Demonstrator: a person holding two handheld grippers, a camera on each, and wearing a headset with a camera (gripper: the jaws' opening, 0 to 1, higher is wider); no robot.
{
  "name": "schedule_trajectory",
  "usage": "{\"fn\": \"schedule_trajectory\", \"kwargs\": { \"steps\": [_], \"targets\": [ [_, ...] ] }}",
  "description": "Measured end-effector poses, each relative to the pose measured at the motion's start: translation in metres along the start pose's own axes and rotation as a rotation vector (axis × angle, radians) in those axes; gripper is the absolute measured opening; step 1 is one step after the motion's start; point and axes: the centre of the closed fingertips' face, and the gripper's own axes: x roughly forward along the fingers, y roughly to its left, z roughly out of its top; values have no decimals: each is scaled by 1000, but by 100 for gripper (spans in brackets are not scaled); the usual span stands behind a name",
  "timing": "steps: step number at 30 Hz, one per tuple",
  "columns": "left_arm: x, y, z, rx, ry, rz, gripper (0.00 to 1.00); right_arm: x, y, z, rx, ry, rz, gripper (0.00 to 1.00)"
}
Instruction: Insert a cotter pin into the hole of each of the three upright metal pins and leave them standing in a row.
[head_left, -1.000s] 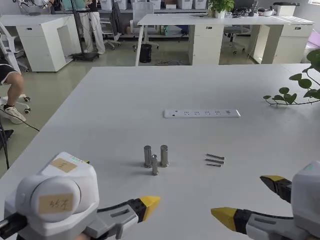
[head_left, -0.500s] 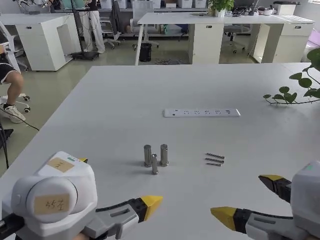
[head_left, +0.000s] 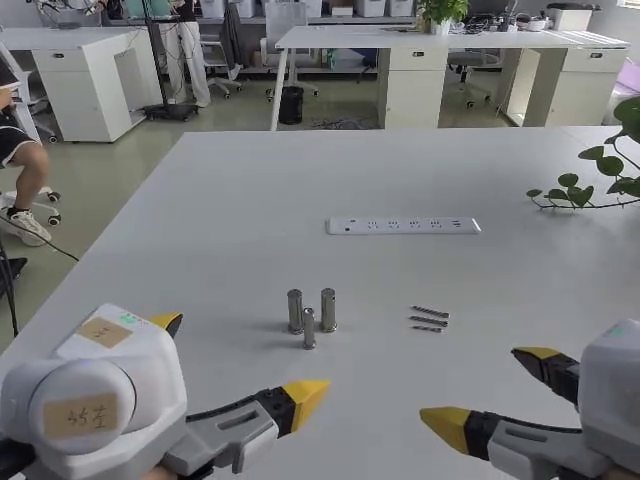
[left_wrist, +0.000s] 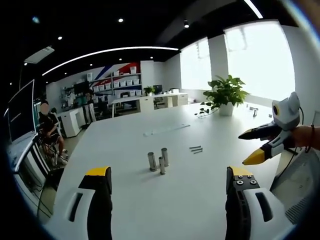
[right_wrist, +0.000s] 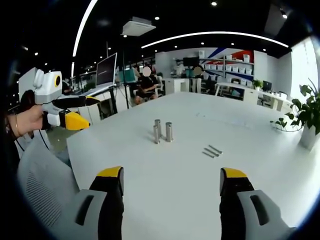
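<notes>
The left claw (head_left: 238, 356), released, hovers nearside-left of the power strip (head_left: 403, 226). Three metal pins (head_left: 310, 318) stand clustered on the counter (head_left: 200, 220) nearside of its left end. The cotter pins (head_left: 429, 319) lie nearside of its right half. The right claw (head_left: 487, 388), released, nearside-right, appears staged for pickup.

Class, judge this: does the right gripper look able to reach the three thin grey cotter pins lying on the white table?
Probably yes. The right gripper is open, and bare white table lies between it and the thin grey cotter pins; the upright metal pins stand off to one side.
</notes>
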Motion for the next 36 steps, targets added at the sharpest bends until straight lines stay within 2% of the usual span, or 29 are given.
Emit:
{"fn": "schedule_trajectory", "kwargs": {
  "steps": [3, 10, 21, 25, 36],
  "targets": [
    [2, -2, -3, -1, 23, 0, 99, 1, 1, -1, -1, 1, 4, 75],
    [2, 1, -11, 16, 68, 17, 99, 2, -1, 0, -3, -6, 8, 72],
    [3, 1, -14, 20, 78, 20, 99, 3, -1, -2, -8, 0, 16, 71],
    [4, 2, -17, 8, 84, 18, 99, 5, -3, -3, -22, 9, 4, 74],
    [9, 4, -19, 0, 86, 16, 99, 13, -3, -4, -21, 19, 22, 72]
  ]
}}
